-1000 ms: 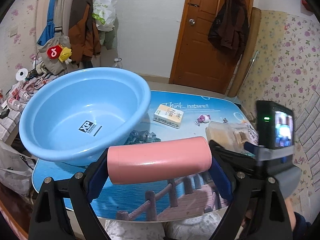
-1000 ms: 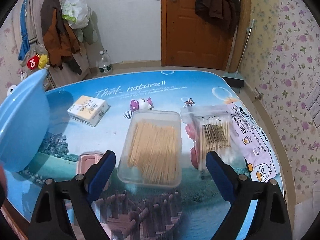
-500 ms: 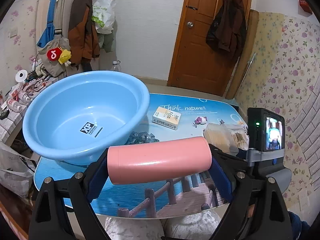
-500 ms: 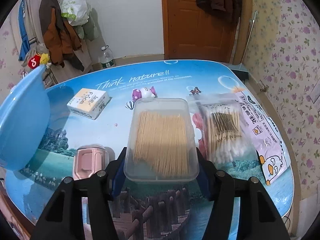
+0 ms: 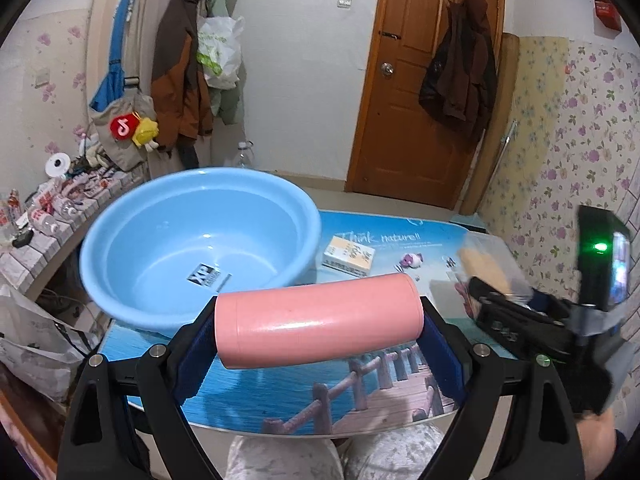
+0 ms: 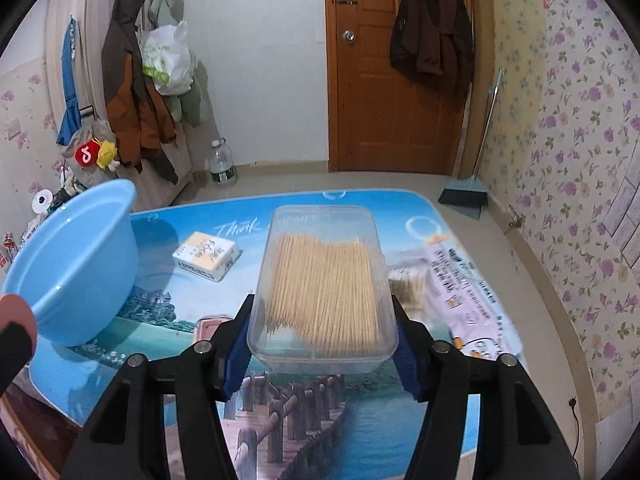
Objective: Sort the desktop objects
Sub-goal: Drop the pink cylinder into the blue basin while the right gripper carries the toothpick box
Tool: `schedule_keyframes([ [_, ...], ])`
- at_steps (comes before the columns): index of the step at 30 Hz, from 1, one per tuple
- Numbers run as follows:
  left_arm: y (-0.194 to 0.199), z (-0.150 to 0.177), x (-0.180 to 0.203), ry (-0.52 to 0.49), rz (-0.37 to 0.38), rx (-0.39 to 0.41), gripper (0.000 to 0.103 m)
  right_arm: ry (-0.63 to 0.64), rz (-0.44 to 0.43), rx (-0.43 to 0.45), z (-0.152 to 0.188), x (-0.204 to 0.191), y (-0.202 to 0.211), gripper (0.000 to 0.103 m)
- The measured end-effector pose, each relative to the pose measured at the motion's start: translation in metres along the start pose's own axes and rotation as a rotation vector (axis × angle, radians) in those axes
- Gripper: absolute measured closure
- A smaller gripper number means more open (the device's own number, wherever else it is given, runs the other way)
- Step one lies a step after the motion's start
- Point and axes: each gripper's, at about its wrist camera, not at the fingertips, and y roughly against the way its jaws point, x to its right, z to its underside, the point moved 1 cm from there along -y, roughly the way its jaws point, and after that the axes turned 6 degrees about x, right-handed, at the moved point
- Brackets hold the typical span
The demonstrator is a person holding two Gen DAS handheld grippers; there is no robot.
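Observation:
My left gripper (image 5: 318,334) is shut on a pink cylinder (image 5: 318,318), held crosswise by its two ends above the table's near edge. Just beyond it stands an empty light-blue basin (image 5: 120,240), also visible as the basin (image 6: 80,264) in the right wrist view. My right gripper (image 6: 322,344) is shut on a clear plastic toothpick box (image 6: 324,280), its blue pads pressing the long sides, and the box hangs above the table. From the left wrist view the right gripper (image 5: 500,312) shows at the right with the toothpick box (image 5: 488,260) blurred.
On the picture-printed table (image 6: 304,432) lie a small yellow-and-white box (image 6: 208,255), a bag of cotton swabs (image 6: 460,280) at the right, and a tiny purple toy (image 5: 412,260). A door, hanging coats, a water bottle and a broom stand behind.
The right gripper closed on the toothpick box and lifted it off the table. The left gripper rose slightly with the pink cylinder still in it.

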Motion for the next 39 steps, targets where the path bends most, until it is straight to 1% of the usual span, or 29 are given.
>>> schedule_keyframes([
  [4,0.011,-0.005,-0.006,0.000,-0.026,0.025,0.013,0.009,-0.004,0.018,-0.007,-0.003,0.023,0.041],
  [10,0.023,-0.005,-0.013,-0.001,-0.040,0.024,0.013,0.030,-0.015,0.043,-0.012,-0.010,0.054,0.041],
  [16,0.030,-0.006,-0.020,-0.001,-0.045,0.026,0.013,0.041,-0.042,0.053,-0.013,-0.021,0.070,0.041],
  [22,0.033,-0.013,-0.036,0.016,-0.065,0.018,0.013,0.043,-0.055,0.049,-0.014,-0.027,0.074,0.041],
  [30,0.035,-0.026,-0.062,0.022,-0.097,0.030,0.013,0.034,-0.080,0.029,-0.017,-0.035,0.068,0.041],
  [36,0.030,-0.034,-0.081,0.020,-0.120,0.030,0.013,0.044,-0.121,0.024,-0.025,-0.055,0.063,0.041],
  [39,0.026,-0.041,-0.093,0.030,-0.134,0.031,0.013,0.083,-0.132,0.041,-0.030,-0.070,0.064,0.041],
])
